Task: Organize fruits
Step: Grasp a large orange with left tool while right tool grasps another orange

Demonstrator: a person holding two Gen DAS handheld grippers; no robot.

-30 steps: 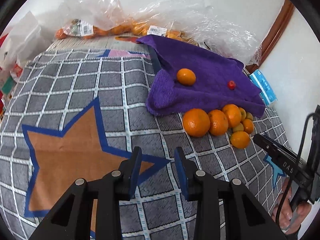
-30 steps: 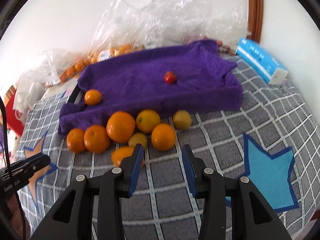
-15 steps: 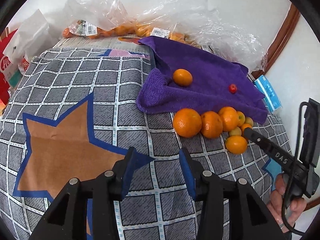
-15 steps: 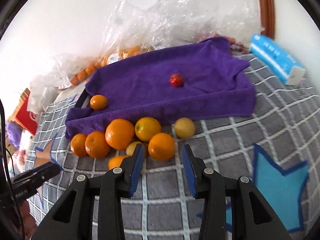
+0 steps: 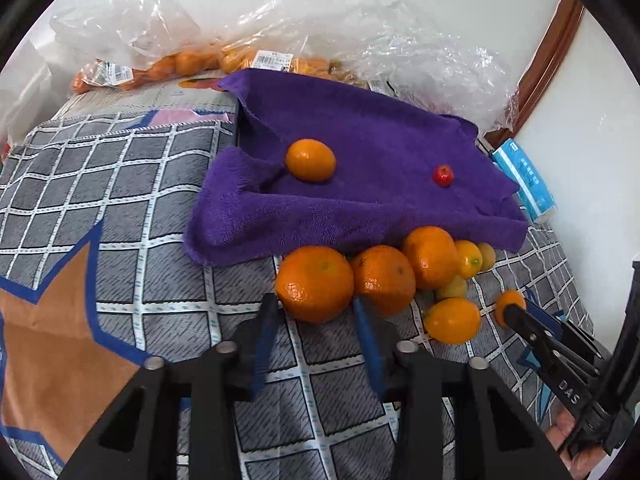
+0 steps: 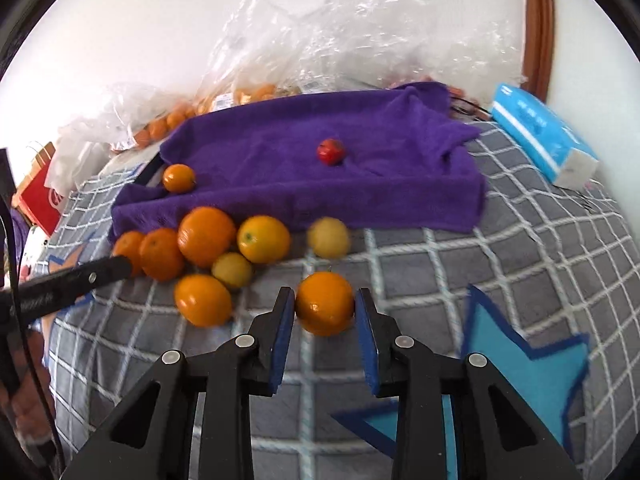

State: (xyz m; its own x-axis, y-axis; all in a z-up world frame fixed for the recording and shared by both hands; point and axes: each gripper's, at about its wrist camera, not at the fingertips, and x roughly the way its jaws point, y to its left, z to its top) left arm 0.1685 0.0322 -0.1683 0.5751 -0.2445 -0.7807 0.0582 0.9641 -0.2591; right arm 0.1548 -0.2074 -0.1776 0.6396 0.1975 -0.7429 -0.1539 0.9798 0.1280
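Note:
A purple towel (image 5: 360, 168) (image 6: 320, 176) lies on the checked cloth with a small orange (image 5: 310, 159) and a red fruit (image 5: 443, 175) on it. Several oranges and yellow fruits are piled at its near edge. My left gripper (image 5: 314, 312) is open, its jaws either side of a big orange (image 5: 315, 283) on the cloth. My right gripper (image 6: 325, 308) has its pads against both sides of an orange (image 6: 325, 307), pulled out of the pile; it also shows in the left wrist view (image 5: 509, 302).
Clear plastic bags (image 5: 280, 40) of oranges lie along the wall behind the towel. A blue tissue pack (image 6: 544, 142) sits at the right by the wall. A red bag (image 6: 40, 196) is at the far left. A wooden frame (image 6: 540, 20) stands at the right.
Both grippers moved forward to the fruit pile. The left one now straddles the big orange. The right one has closed on an orange; a yellow fruit beside it is blurred.

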